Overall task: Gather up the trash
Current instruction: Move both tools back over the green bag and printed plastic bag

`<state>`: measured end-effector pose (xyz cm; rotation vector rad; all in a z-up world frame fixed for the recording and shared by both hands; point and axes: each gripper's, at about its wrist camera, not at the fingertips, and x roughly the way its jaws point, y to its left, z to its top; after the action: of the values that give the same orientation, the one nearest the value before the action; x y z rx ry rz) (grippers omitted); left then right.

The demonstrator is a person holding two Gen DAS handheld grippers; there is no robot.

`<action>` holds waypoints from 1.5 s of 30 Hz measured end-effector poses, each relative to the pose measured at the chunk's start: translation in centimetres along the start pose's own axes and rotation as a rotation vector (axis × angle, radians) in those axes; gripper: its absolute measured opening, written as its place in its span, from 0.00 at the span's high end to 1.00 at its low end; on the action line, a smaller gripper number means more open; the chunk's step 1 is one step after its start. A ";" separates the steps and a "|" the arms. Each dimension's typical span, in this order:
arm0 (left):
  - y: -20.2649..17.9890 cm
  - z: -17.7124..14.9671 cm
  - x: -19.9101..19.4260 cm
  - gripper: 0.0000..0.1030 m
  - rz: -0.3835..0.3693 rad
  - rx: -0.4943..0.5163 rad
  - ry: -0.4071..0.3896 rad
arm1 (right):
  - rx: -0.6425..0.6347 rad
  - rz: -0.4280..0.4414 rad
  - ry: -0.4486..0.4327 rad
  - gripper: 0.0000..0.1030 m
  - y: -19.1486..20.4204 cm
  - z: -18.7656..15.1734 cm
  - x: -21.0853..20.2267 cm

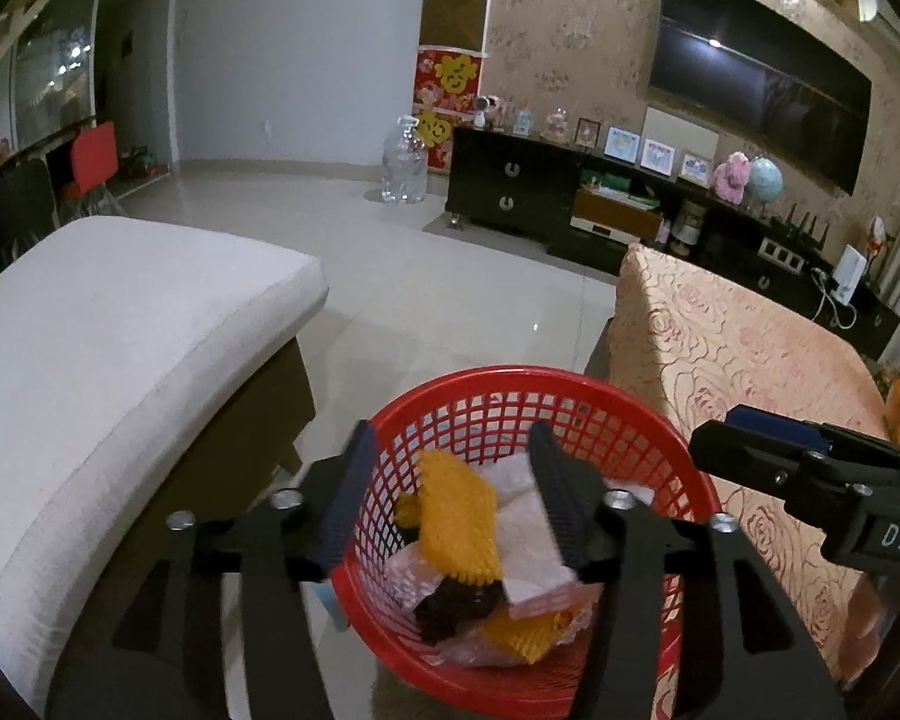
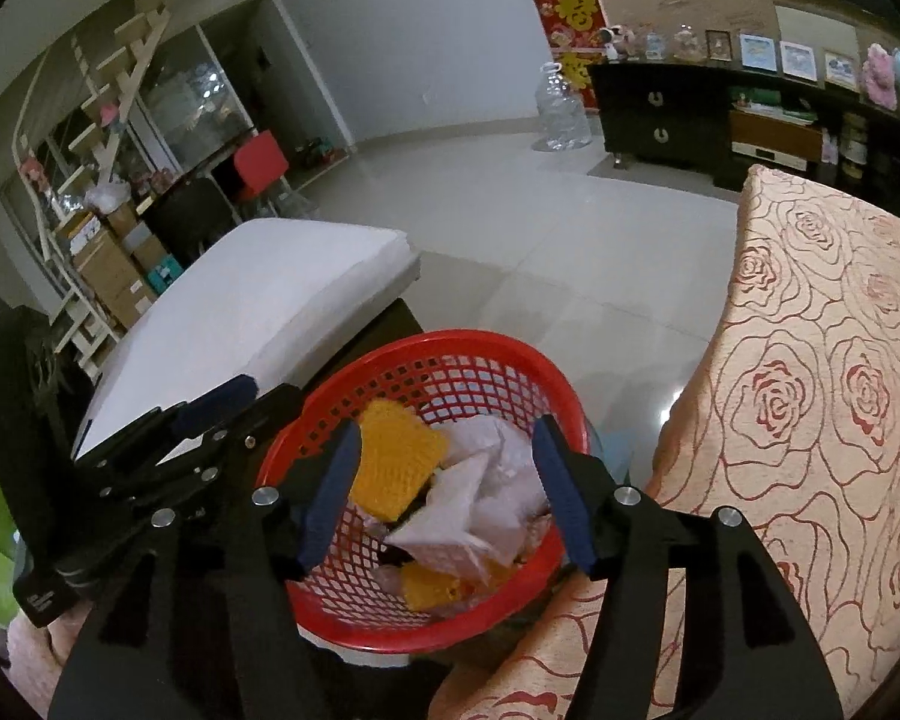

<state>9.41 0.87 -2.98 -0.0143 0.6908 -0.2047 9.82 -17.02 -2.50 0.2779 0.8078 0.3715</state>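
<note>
Trash-filled red basket [image 1: 600,420] sits below both grippers' spread fingers [image 1: 348,498].

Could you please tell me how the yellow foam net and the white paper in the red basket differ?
The foam net is yellow with a mesh texture; the white paper is smooth and plain. The net lies toward the basket's left side, the paper toward its right, crumpled and folded. Both lie loose in the red basket, and neither gripper holds them.
</note>
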 end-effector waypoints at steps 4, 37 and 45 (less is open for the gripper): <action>-0.2 0.2 -0.6 0.31 0.001 0.001 -0.035 | 0.011 -0.030 -0.019 0.40 -0.7 0.0 -0.8; -9.9 -0.1 -0.7 0.27 -0.122 0.119 -0.044 | 0.278 -0.558 -0.134 0.16 -20.3 -8.6 -13.2; -12.5 -0.7 -0.1 0.27 -0.140 0.170 -0.027 | 0.369 -0.705 -0.108 0.09 -26.6 -11.6 -14.8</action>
<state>6.64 -11.30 -2.41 0.0975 0.6446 -0.3962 -2.40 -46.04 -10.63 0.3323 0.8115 -0.4557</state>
